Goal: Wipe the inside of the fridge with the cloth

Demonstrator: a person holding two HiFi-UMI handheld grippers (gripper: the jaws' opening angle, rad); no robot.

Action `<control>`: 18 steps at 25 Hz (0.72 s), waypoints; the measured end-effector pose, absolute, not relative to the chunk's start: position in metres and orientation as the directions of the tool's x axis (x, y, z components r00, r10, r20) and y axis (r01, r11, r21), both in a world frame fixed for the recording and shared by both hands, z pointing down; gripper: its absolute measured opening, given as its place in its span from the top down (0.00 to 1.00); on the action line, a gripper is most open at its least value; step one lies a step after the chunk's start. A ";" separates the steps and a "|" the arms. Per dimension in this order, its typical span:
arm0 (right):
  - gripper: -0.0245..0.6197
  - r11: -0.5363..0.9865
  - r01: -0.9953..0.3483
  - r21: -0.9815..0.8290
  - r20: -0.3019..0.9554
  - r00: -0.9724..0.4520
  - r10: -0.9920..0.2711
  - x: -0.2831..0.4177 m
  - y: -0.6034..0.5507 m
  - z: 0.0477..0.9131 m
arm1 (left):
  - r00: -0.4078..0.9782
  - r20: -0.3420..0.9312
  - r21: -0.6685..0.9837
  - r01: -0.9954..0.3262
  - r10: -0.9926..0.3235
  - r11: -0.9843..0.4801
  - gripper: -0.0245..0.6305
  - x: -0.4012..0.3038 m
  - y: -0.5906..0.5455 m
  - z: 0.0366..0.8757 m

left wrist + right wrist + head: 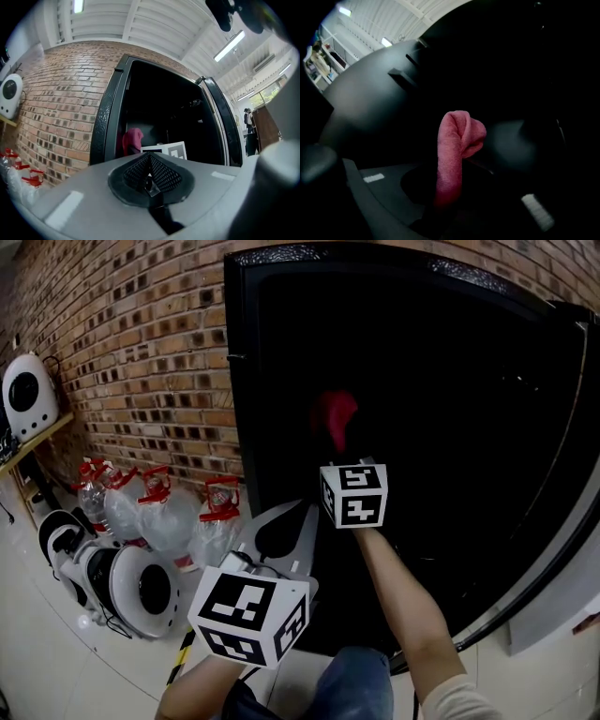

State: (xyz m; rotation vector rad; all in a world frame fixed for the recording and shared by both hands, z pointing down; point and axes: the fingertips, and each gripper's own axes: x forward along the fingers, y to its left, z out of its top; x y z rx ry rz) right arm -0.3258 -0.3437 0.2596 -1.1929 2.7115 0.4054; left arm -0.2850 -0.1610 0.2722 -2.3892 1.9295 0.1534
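Two tongs are in use, but only one is working. The right tongs [339, 448] reach forward into the tall black fridge [236, 427] and are clamped on a pink terry cloth [333, 414], whose folded end stands up beyond the tips. The left tongs [151, 180] are held back, near the lower left of the opening, with their jaws pressed together and nothing between them.

**Progress.** The cloth is inside the cavity, at mid height and left of centre. The interior is too dark to tell whether the cloth touches a wall. No surface can be read as wiped or unwiped, so the wiping is judged to be at most at an early pass, with the walls, floor and door lining left to do.

**Edges and room.**
- The fridge opening is wide, and the forearm passes through its middle, well apart from both sides.
- The open black door [562, 474] bounds the right side.
- In the right gripper view, dark ribs [404, 72] stick out from the inner wall and could snag the cloth.
- To the left, clear plastic water bottles with red caps [159, 514] stand against the brick wall [141, 352], near the fridge's left side.
- White round appliances [131, 582] lie further left on the floor.
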 end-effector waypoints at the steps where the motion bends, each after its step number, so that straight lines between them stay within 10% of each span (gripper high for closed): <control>1: 0.87 0.638 -0.745 0.193 -0.235 -0.667 -0.707 -0.329 -0.353 0.261 | 0.207 -0.117 0.007 -0.978 -0.971 -0.209 0.95 -0.285 -0.161 0.272; 18: 0.87 0.465 -0.851 0.243 -0.239 -0.517 -0.822 -0.272 -0.417 0.265 | 0.238 -0.089 0.001 -0.971 -0.967 -0.239 0.95 -0.271 -0.173 0.289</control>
